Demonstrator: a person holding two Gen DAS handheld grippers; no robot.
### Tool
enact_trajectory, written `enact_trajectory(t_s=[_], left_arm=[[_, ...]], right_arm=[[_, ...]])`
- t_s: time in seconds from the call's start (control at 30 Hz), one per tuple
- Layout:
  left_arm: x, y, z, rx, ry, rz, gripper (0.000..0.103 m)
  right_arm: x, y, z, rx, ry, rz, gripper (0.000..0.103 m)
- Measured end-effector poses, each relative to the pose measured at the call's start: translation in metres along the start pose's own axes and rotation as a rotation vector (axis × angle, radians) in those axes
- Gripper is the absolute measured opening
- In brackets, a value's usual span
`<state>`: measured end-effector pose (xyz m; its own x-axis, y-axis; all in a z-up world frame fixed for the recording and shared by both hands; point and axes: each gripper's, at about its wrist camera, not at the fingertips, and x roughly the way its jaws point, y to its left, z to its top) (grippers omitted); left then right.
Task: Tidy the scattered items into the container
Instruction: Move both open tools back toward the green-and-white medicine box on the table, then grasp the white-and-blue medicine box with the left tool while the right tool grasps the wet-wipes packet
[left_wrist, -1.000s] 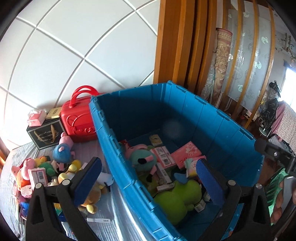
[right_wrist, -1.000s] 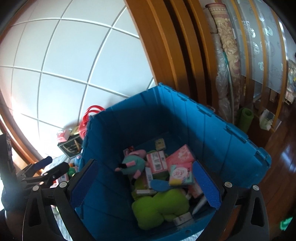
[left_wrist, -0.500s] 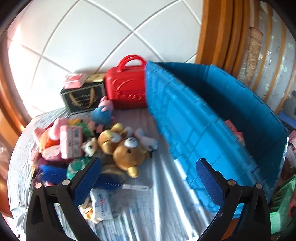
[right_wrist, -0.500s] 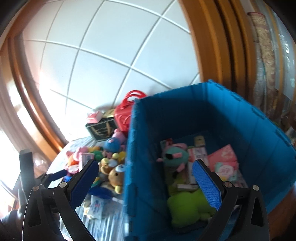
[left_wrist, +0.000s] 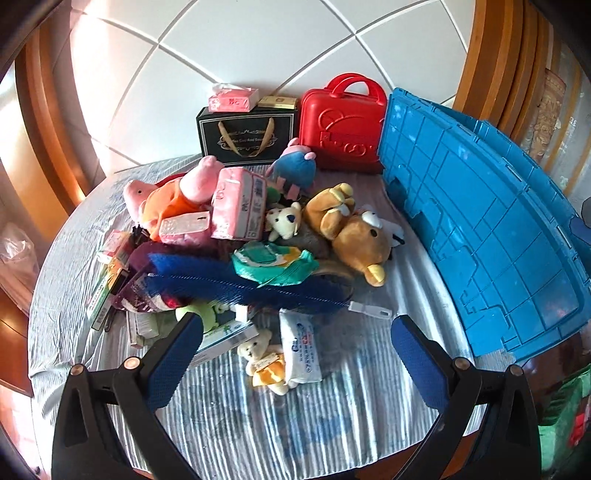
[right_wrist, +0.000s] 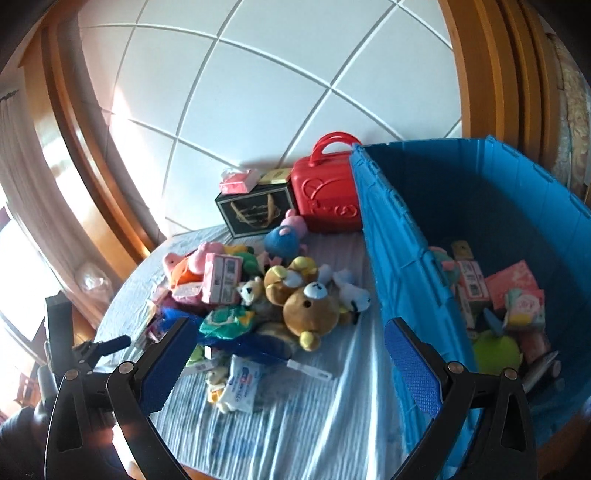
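Both claws hang wide apart and hold nothing: the left claw (left_wrist: 295, 354) above the near edge of the toy heap (left_wrist: 240, 240), the right claw (right_wrist: 288, 354) over the striped surface (right_wrist: 314, 424) beside it. The blue container (right_wrist: 388, 258) stands right of the heap, with a green plush (right_wrist: 496, 349) and pink boxes (right_wrist: 511, 282) inside.

The large blue plastic crate (left_wrist: 480, 236) stands at the right of the round cloth-covered table (left_wrist: 332, 424). Left of the crate lies a heap of toys and packets, with the brown plush bear (left_wrist: 356, 232) nearest the crate wall. Behind the heap, against the tiled wall, the red hard-shell case (left_wrist: 341, 127) touches the crate's far corner; the black gift bag (left_wrist: 247, 136) stands left of the case. Inside the crate lie a green plush toy (right_wrist: 496, 349) and several boxes.
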<state>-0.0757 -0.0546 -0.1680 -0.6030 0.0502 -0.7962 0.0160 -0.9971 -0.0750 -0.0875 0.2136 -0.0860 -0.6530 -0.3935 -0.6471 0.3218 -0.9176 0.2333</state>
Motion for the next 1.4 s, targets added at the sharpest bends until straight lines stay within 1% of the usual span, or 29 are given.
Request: enact_trajectory(t_s=[0.27,0.53,0.67,0.73,0.87,0.97,1.07,1.1,1.17,1.3,1.37,1.4], left_arm=[[0.018,0.058,-0.019,0.011,0.054,0.025,0.103],[0.055,0.096,-0.048,0.063,0.119,0.055,0.103],[0.081,0.106,-0.062,0.137,0.137,0.066,0.101],[0.096,0.109,-0.069,0.193,0.140,0.062,0.097],[0.123,0.111,-0.075,0.289,0.154,0.067,0.096],[0.140,0.112,-0.075,0.328,0.158,0.056,0.096],[0.156,0.112,-0.075,0.356,0.179,0.041,0.094],[0.161,0.112,-0.076,0.362,0.188,0.036,0.092],[0.169,0.113,-0.077,0.367,0.201,0.025,0.090],[0.181,0.116,-0.076,0.350,0.220,0.005,0.088],[0.185,0.116,-0.075,0.345,0.225,-0.011,0.081],[0.188,0.115,-0.075,0.345,0.238,-0.024,0.071]], right_arm=[[0.040,0.046,-0.024,-0.011,0.069,-0.012,0.103],[0.098,0.078,-0.062,-0.029,0.174,-0.023,0.103],[0.140,0.089,-0.090,-0.053,0.253,-0.030,0.103],[0.165,0.094,-0.107,-0.059,0.301,-0.035,0.103],[0.213,0.101,-0.133,-0.049,0.382,-0.049,0.101],[0.244,0.105,-0.145,-0.051,0.423,-0.068,0.093],[0.274,0.105,-0.156,-0.031,0.475,-0.097,0.080],[0.281,0.104,-0.159,-0.020,0.483,-0.103,0.073],[0.295,0.103,-0.163,0.001,0.500,-0.116,0.065],[0.314,0.098,-0.170,0.052,0.529,-0.136,0.061],[0.321,0.095,-0.172,0.085,0.533,-0.137,0.059],[0.324,0.093,-0.172,0.102,0.536,-0.136,0.058]])
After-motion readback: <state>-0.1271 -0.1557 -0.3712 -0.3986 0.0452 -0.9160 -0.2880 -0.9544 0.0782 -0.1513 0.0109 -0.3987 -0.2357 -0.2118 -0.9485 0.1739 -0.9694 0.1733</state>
